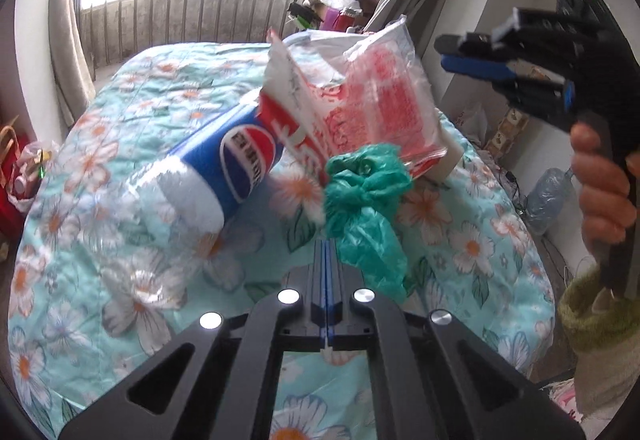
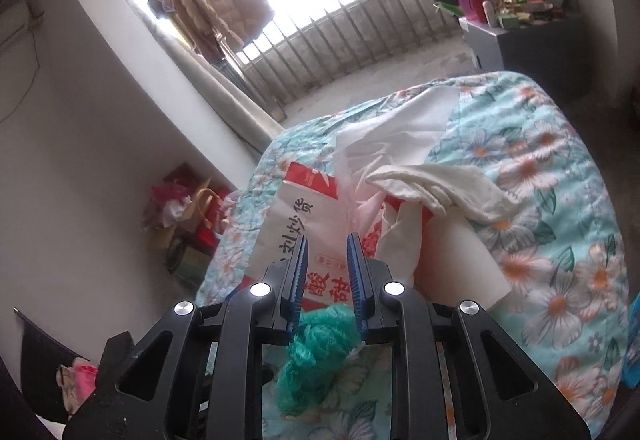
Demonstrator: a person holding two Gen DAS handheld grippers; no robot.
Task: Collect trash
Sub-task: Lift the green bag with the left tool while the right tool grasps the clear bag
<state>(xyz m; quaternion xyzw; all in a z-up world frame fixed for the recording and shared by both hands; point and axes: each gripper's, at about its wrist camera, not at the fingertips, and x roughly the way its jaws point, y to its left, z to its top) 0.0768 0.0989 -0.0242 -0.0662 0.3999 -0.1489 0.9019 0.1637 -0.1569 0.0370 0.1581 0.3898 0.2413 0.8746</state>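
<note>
On the floral quilt (image 1: 80,232) lie a Pepsi bottle (image 1: 224,175), a red and white snack bag (image 1: 360,107) and a white paper cup (image 1: 452,155). My left gripper (image 1: 327,242) is shut, its tips pinching the edge of a crumpled green plastic bag (image 1: 368,199) that hangs beside its right finger. A person's hand holds my right gripper (image 1: 444,53) up at the right, away from the trash. In the right wrist view my right gripper (image 2: 325,240) is open and empty above the snack bag (image 2: 296,215), white tissue (image 2: 432,183), cup (image 2: 476,260) and green bag (image 2: 316,356).
Bags stand on the floor left of the bed (image 2: 188,207). A clear water bottle (image 1: 548,195) stands on the floor at the right. A balcony railing (image 1: 180,15) runs behind the bed, with a cluttered cabinet (image 2: 520,39) and a hanging coat (image 2: 220,7).
</note>
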